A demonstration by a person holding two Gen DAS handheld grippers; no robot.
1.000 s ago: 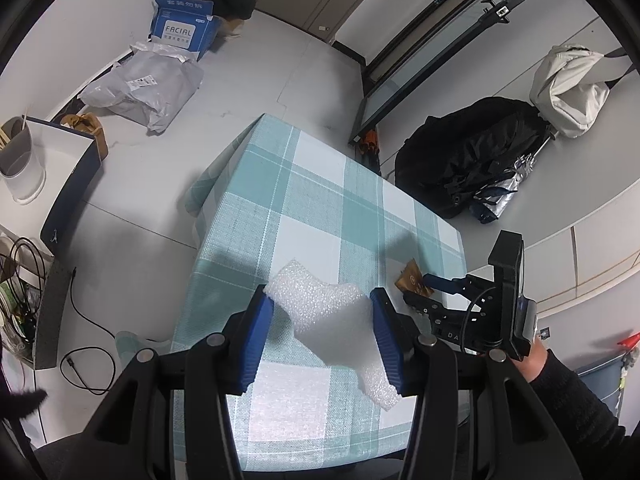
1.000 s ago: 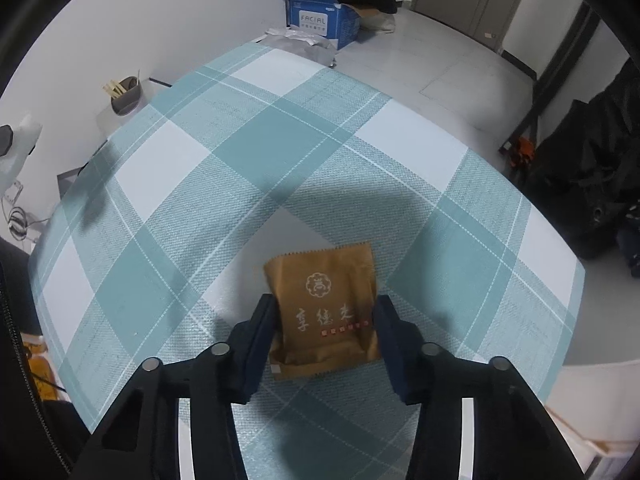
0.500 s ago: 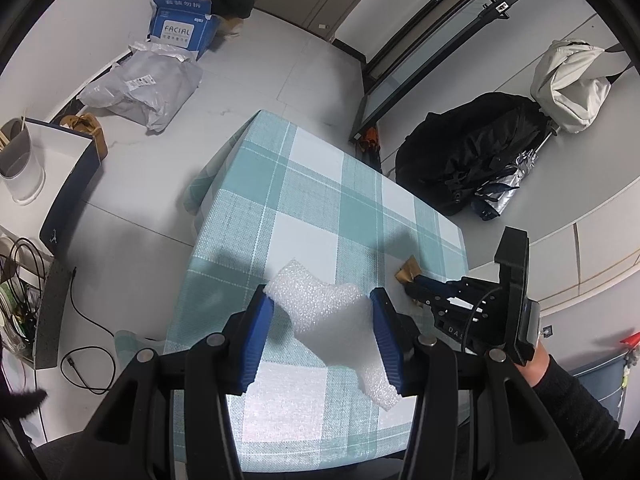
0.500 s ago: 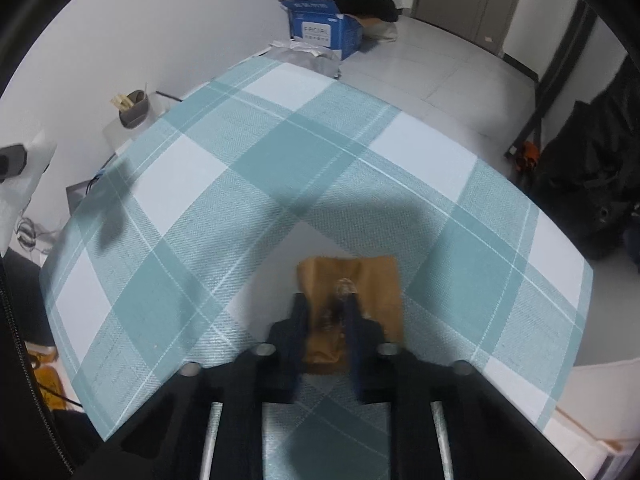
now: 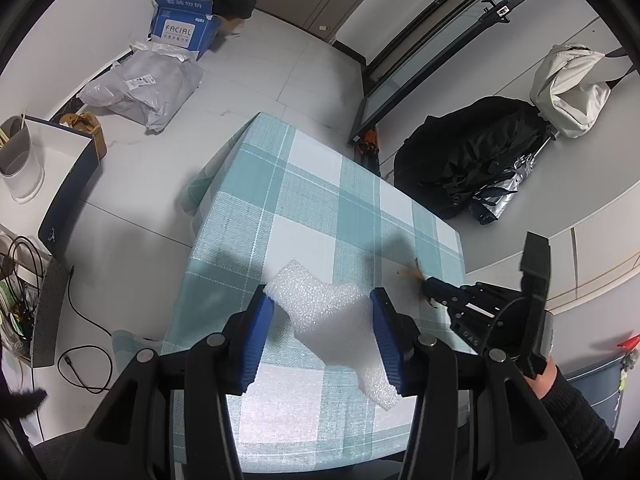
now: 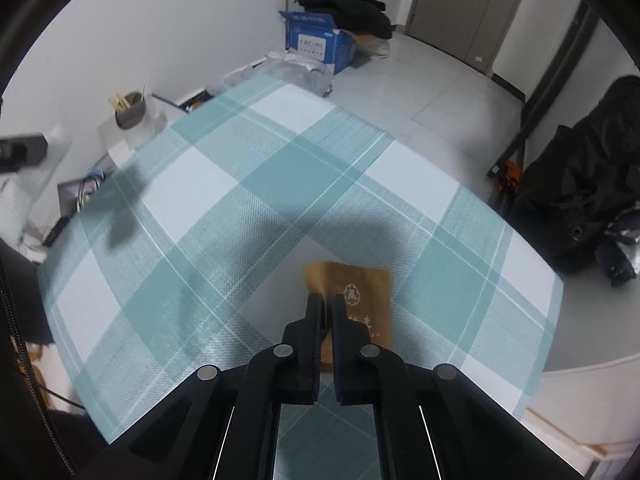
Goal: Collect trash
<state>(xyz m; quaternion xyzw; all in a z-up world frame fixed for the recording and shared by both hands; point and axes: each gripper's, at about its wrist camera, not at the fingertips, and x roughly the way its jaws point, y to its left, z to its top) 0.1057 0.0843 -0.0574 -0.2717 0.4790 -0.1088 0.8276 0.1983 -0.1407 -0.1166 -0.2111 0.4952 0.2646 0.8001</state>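
Steeply tilted right gripper pinches brown packet.

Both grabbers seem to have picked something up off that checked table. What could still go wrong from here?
1. The right gripper has just closed on the brown packet near one side, so most of it hangs off to one side; it might twist or slip out.
2. The left gripper holds the white foam piece with a tail sticking out below; soft foam could squash and work loose.
3. The packet sits close to the edge of the table, so if dropped it may land on the floor.
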